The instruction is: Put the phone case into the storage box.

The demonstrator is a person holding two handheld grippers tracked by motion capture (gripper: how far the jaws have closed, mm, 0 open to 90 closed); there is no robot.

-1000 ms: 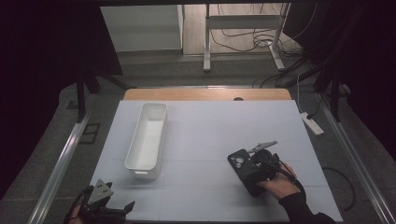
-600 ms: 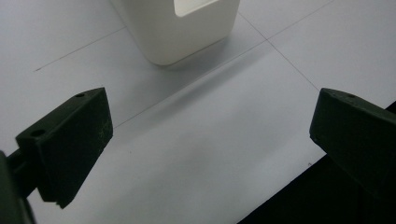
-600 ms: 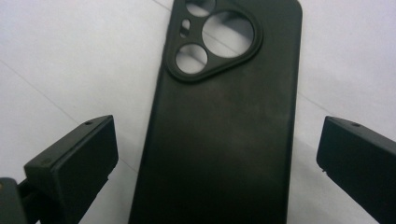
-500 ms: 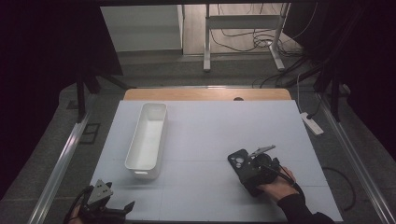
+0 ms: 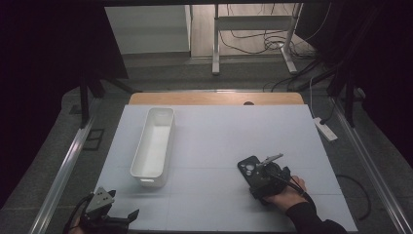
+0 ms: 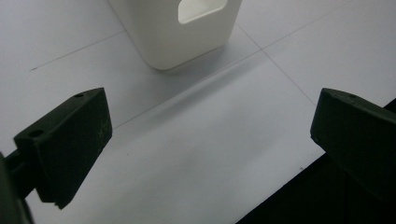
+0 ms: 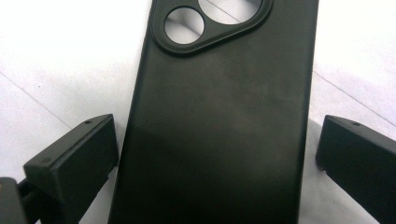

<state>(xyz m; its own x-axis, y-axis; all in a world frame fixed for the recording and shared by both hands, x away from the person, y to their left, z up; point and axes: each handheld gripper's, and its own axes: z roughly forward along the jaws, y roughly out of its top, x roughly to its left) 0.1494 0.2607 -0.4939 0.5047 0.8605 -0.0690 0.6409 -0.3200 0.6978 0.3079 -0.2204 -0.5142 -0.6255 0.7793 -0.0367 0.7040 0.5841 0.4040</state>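
While the right gripper (image 5: pixel 267 176) sits low over the black phone case (image 7: pixel 219 116), its jaws stand spread to either side of the case with a gap on each side, so nothing is gripped yet; case lies flat on the white table (image 5: pixel 219 141), back side up, camera cutout pointing away from the hand, right-front part of the table, well apart from the white bin (image 5: pixel 153 146). Left gripper (image 5: pixel 104 214) is down at the near-left edge, jaws also wide apart, holding nothing, aimed toward the bin's near end with its handle hole (image 6: pixel 201 9). Risks, as a judgement: case is thin and flat against the table, so closing the jaws could skate over the rim or pinch only one edge and flip or shove it sideways; soft case may bow inward under squeeze and pop out; jaws coming down too low could scrape the table; a lift from one end would let it droop and slip. Left jaw in the right gripper view looks closer to the case than the other, so an off-centre close could rotate it. Count: one phone case, one bin, two grippers, one table
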